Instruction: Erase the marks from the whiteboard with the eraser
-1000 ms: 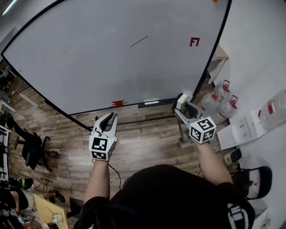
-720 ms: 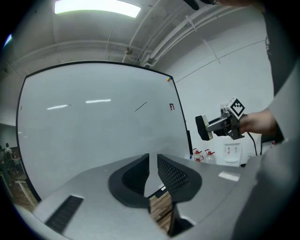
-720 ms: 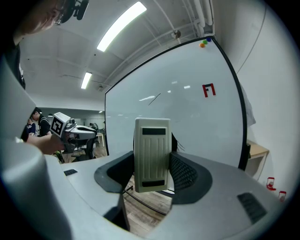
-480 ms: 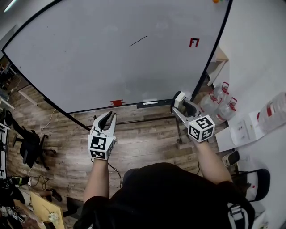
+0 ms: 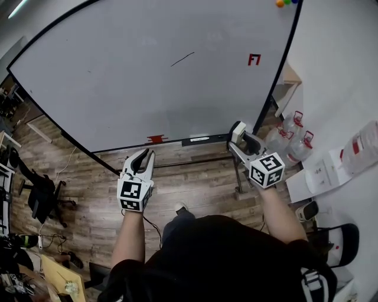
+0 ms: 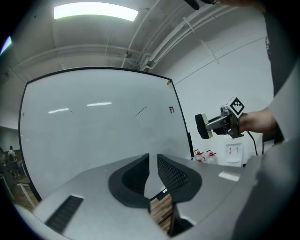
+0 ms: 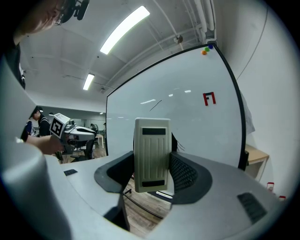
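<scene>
The big whiteboard [image 5: 147, 71] stands ahead of me. It carries a short black stroke [image 5: 182, 58], a tiny dark mark [image 5: 90, 72] further left and a red mark [image 5: 254, 59] near its right edge. My right gripper [image 5: 239, 133] is shut on a beige ribbed eraser [image 7: 152, 154], held upright short of the board's lower right corner. My left gripper [image 5: 147, 156] hangs below the board's bottom edge with its jaws together and nothing between them. From the left gripper view the eraser [image 6: 203, 125] shows off to the right of the board [image 6: 93, 136].
Water bottles with red handles [image 5: 289, 137] stand on the floor right of the board, against the white wall [image 5: 342, 71]. A black office chair [image 5: 41, 197] is at the left. Coloured magnets [image 5: 282, 2] sit at the board's top right. A red object [image 5: 156, 137] lies on its tray.
Both grippers stay almost where they were. The board sits slightly lower in view, showing more of the magnets. A shoe has come into view on the floor below me.
</scene>
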Tool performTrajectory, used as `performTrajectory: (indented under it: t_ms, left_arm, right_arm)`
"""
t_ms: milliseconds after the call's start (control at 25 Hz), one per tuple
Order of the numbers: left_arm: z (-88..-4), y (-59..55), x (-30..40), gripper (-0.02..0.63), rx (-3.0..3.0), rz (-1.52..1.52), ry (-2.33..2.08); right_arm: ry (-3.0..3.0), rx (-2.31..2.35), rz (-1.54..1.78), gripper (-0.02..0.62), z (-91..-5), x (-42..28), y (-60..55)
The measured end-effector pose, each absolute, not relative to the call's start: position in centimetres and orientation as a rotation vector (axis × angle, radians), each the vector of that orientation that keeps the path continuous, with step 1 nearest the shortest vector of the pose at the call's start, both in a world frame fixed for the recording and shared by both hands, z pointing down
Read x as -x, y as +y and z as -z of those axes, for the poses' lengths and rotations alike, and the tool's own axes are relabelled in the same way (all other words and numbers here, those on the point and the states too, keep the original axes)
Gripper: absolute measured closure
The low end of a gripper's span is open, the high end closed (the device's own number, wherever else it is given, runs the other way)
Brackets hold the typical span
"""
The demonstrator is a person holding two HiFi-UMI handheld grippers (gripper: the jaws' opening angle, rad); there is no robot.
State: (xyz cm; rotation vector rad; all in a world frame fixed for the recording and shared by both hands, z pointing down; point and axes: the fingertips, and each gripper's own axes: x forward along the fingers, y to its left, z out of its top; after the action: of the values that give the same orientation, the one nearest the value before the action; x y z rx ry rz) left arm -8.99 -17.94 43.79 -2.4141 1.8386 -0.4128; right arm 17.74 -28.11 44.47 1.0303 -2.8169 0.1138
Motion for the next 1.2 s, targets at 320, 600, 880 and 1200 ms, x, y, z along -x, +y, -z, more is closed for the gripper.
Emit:
performTrajectory:
  t_ms: [320,600,880,1200]
  left_arm:
    - [-43.9,-18.6,9.5,0.541,2.425,0.418,1.82]
    - [-43.9,-19.9,10.4,0.541,2.431,0.397,1.816]
    - [-43.9,-21.1,11.1,0.541,2.435,0.401,1.807]
    - [-44.3,-22.4,12.1,0.541,2.447,0.4,1.812]
  right_arm:
    - [-2.807,-1.037,-0.115,0.365,-44.7,-17.3,-28.5]
    - [-2.796,-1.032,-0.1,0.365,-44.5,-16.2,-29.6]
    - [-2.789,-1.038,-0.088,0.365,-44.3,-15.6,-30.7]
    - [-2.781,-1.049,-0.095,0.367,-44.4,-14.7,-31.8]
